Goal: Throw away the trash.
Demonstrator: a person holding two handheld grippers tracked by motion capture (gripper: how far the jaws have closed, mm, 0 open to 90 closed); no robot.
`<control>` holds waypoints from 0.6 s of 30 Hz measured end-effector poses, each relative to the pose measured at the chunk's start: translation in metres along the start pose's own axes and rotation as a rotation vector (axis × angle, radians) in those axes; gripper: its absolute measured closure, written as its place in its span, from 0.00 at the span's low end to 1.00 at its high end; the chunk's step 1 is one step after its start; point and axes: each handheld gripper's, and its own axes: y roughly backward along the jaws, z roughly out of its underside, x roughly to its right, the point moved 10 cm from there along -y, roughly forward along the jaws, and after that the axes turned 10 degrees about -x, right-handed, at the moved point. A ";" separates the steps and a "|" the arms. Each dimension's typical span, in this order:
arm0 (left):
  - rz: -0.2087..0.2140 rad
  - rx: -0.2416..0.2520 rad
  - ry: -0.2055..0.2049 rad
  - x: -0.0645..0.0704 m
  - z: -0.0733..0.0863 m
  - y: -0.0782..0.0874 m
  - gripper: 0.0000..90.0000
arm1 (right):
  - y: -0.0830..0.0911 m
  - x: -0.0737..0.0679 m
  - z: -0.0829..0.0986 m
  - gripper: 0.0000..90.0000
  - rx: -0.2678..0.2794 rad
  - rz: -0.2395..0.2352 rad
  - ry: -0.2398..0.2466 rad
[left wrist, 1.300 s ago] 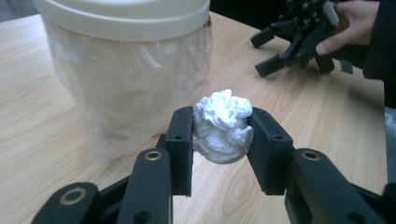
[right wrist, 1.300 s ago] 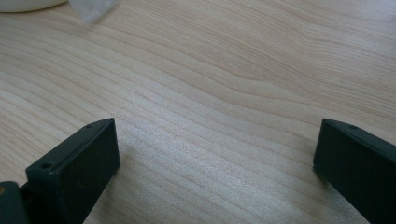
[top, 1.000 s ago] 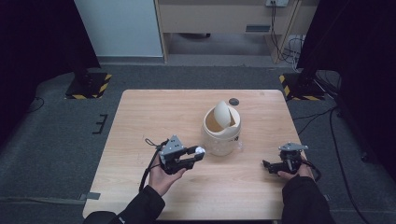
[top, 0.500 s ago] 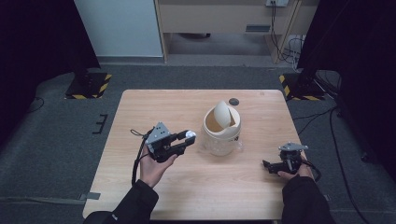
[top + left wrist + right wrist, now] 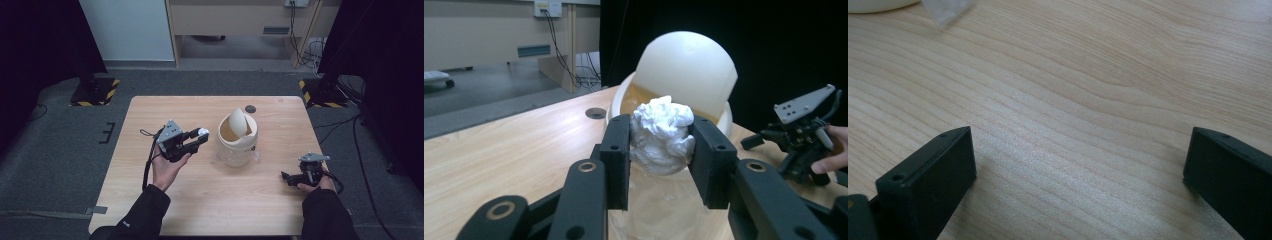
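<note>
A cream small bin [image 5: 238, 141] with a tilted swing lid [image 5: 238, 121] stands mid-table. My left gripper [image 5: 201, 135] is raised just left of the bin and is shut on a crumpled white paper ball [image 5: 661, 134], which sits level with the bin's rim [image 5: 624, 95]. The ball [image 5: 203, 132] shows as a white spot at the jaw tips in the high view. My right gripper [image 5: 286, 177] rests low on the table near the right front, open, with bare wood between its jaws [image 5: 1078, 160].
The wooden table [image 5: 200, 200] has a small dark round hole [image 5: 250, 108] behind the bin. A clear plastic liner [image 5: 945, 10] hangs around the bin's base. Cables and yellow-black striped stand feet [image 5: 95, 90] lie on the grey floor beyond.
My left gripper has lifted and drifted left and away from me with the paper ball held. The right gripper has stayed where it was.
</note>
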 end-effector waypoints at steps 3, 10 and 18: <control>0.000 0.006 0.000 -0.001 -0.003 -0.005 0.70 | 0.000 0.000 0.000 0.01 0.000 0.000 0.002; 0.006 0.010 -0.002 0.000 -0.010 -0.019 0.70 | 0.000 0.000 0.000 0.01 0.000 0.001 0.002; 0.017 -0.010 -0.019 0.005 -0.011 -0.036 0.69 | 0.000 0.000 0.000 0.01 0.000 0.001 0.002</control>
